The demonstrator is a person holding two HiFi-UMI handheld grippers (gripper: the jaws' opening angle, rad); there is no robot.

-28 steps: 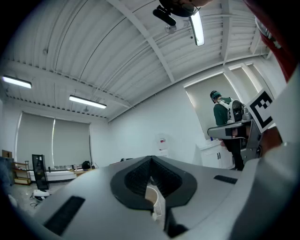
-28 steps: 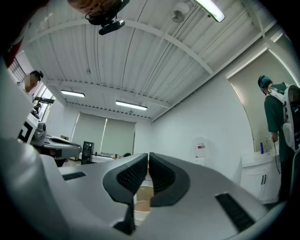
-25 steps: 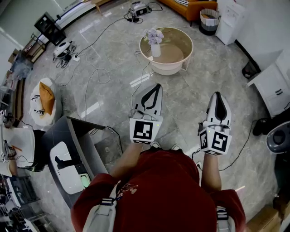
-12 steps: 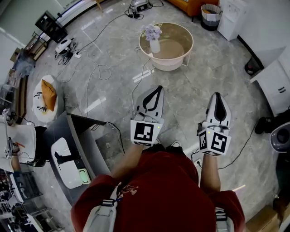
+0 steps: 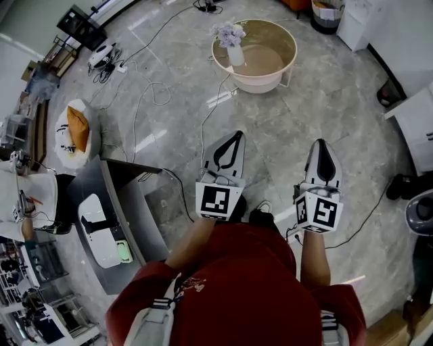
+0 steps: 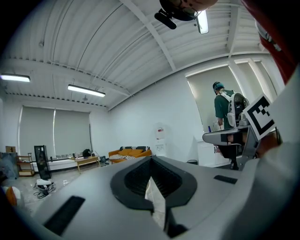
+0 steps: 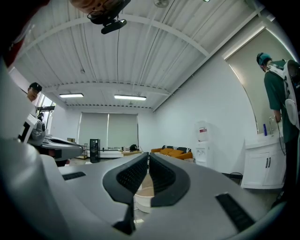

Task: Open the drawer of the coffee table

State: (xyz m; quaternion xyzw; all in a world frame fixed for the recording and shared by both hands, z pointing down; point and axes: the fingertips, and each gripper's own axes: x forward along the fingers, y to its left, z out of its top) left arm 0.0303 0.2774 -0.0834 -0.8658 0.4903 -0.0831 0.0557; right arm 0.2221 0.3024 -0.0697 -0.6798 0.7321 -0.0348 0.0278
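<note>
The round cream coffee table (image 5: 256, 82) stands on the marble floor at the top of the head view, a vase of pale flowers (image 5: 231, 39) on its top. No drawer can be made out on it from here. Both grippers are held level in front of the person, well short of the table. My left gripper (image 5: 236, 134) has its fingertips together and holds nothing. My right gripper (image 5: 323, 142) is shut and empty too. In the right gripper view the table (image 7: 142, 200) shows low between the pads of the right gripper (image 7: 148, 155).
A grey desk (image 5: 128, 203) with a white device (image 5: 96, 234) stands at the left. Cables (image 5: 145, 94) trail over the floor toward the table. A white cabinet (image 5: 418, 128) is at the right, a bin (image 5: 326, 13) beyond the table. A person in green (image 7: 279, 93) stands at a counter.
Both grippers have sunk a little, still shut and side by side. The coffee table has slid toward the top of the head view.
</note>
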